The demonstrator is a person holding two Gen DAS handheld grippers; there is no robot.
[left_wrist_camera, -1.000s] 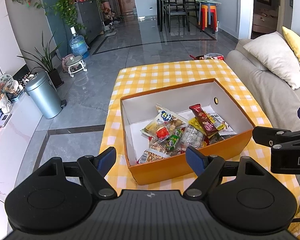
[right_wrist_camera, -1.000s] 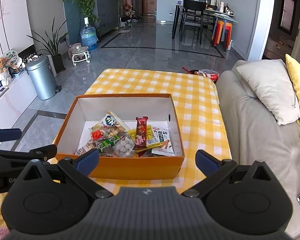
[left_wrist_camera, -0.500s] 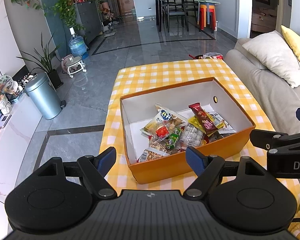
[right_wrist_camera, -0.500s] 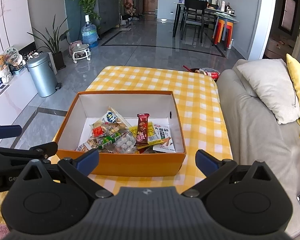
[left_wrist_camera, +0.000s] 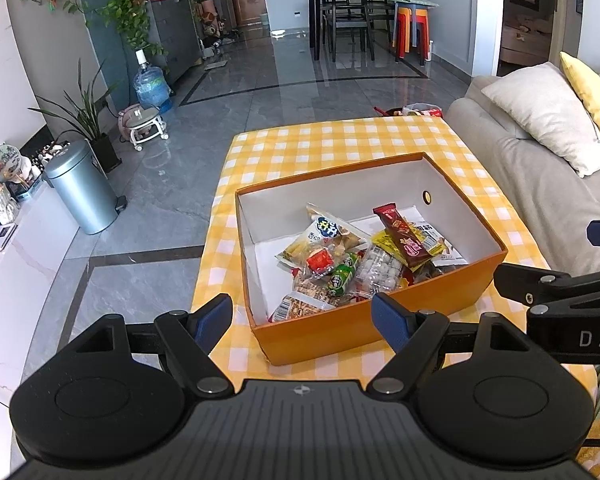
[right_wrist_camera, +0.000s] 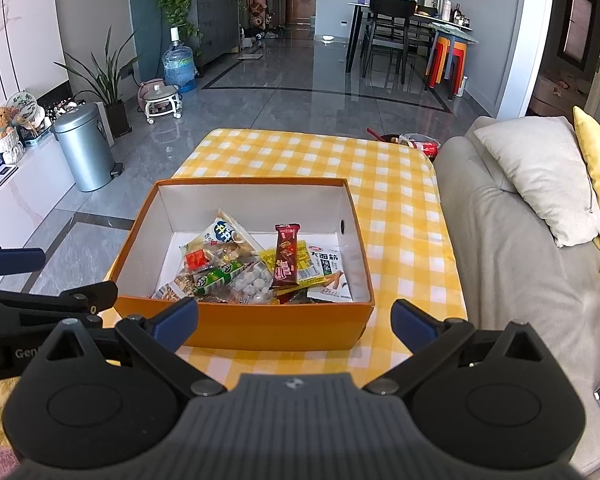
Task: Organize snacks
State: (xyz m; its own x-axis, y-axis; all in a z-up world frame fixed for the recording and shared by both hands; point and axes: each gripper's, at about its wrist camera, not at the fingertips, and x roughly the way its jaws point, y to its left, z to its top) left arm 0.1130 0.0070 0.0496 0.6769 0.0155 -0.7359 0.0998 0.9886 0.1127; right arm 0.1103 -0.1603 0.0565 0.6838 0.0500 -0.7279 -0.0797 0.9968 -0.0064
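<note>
- The surface, under a yellow-and-white checked cloth, stretches ahead of both claws; no loose packet shows on the cloth around the box, so collecting looks finished as far as can be seen.
- The orange box stands on the surface just ahead of the right claw, its near wall between the spread fingers. From the left claw it lies ahead and slightly to the right.
- The snacks all lie inside the box, heaped toward the wall nearest the claws. The far half of the white floor is bare.
- A white noodle-stick packet lies flat at the right of the heap, and a brown wafer bar rests on top, pointing away from the claw.
- A green packet sits in the middle, with a small red one just beyond it.
- Both claws hang apart and hold nothing; neither touches the box.
- My judgement: the packets are gathered, and only tidying the jumble may remain.
</note>
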